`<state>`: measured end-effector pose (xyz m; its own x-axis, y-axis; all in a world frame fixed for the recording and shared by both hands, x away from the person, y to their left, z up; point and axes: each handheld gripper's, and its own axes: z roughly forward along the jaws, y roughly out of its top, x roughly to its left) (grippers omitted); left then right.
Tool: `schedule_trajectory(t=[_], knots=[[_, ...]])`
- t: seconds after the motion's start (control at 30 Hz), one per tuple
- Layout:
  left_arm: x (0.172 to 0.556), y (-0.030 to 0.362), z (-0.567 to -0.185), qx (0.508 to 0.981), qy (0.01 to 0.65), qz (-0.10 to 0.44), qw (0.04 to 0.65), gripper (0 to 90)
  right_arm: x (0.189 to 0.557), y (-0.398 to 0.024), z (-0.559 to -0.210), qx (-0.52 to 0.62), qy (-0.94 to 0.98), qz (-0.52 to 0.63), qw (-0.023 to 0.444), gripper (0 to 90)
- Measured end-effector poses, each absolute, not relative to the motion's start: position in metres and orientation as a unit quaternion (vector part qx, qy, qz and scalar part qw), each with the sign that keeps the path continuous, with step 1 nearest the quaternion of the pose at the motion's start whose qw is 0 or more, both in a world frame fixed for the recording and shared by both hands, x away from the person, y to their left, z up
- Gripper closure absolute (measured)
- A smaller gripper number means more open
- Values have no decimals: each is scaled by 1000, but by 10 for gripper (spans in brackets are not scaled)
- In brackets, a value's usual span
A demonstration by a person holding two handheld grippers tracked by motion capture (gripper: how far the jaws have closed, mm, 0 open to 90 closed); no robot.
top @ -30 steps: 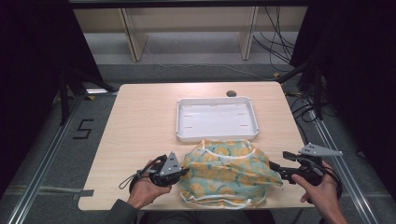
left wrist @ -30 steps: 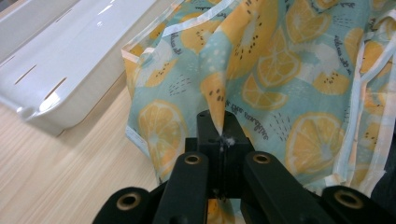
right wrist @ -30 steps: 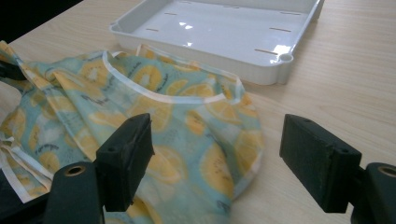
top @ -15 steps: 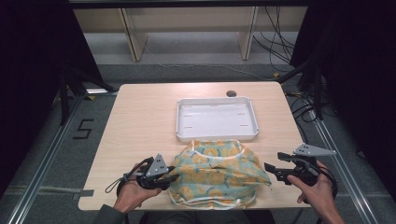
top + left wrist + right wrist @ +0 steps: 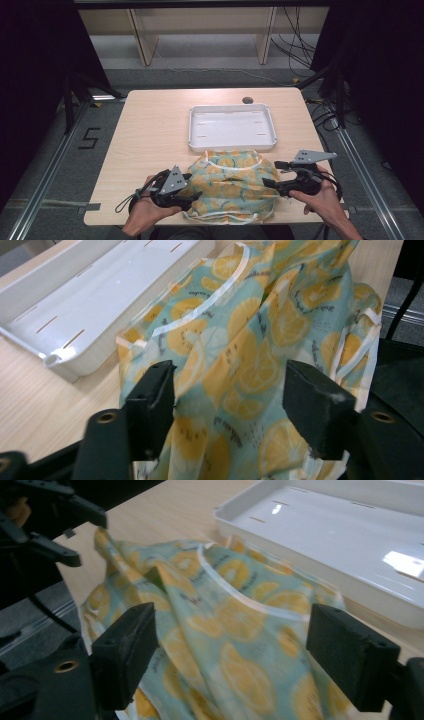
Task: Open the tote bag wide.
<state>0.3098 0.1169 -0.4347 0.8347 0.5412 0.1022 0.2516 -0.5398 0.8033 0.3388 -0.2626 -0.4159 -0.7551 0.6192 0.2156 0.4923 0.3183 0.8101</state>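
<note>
Wooden table (image 5: 150,130), white tray (image 5: 232,127) behind. My left gripper (image 5: 192,187) has just opened; right gripper (image 5: 272,175) is wide too, lemon-print cloth (image 5: 232,182) loose between both.

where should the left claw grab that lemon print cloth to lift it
Probably the raised fold on the cloth's left edge, approached from the left along the table. In the left gripper view the fabric stands up in a ridge between the left claw's jaws, which have just been opening and are not pressing on it. The white trim lies flatter, so it seems harder to pinch.
</note>
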Motion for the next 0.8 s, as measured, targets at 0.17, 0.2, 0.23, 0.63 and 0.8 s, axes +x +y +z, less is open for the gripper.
schedule_trajectory(t=[0.17,0.2,0.23,0.63,0.8], knots=[[316,104,-435,871,212,171,408,454,347,-237,-415,291,835,462,66,337],[316,101,-436,873,208,170,407,469,348,-231,-415,281,840,460,63,362],[316,99,-438,873,205,171,407,491,350,-226,-415,276,843,458,59,383],[312,85,-446,907,133,163,364,893,373,-174,-430,209,899,379,64,799],[308,88,-454,915,127,150,352,895,397,-178,-427,216,900,370,84,900]])
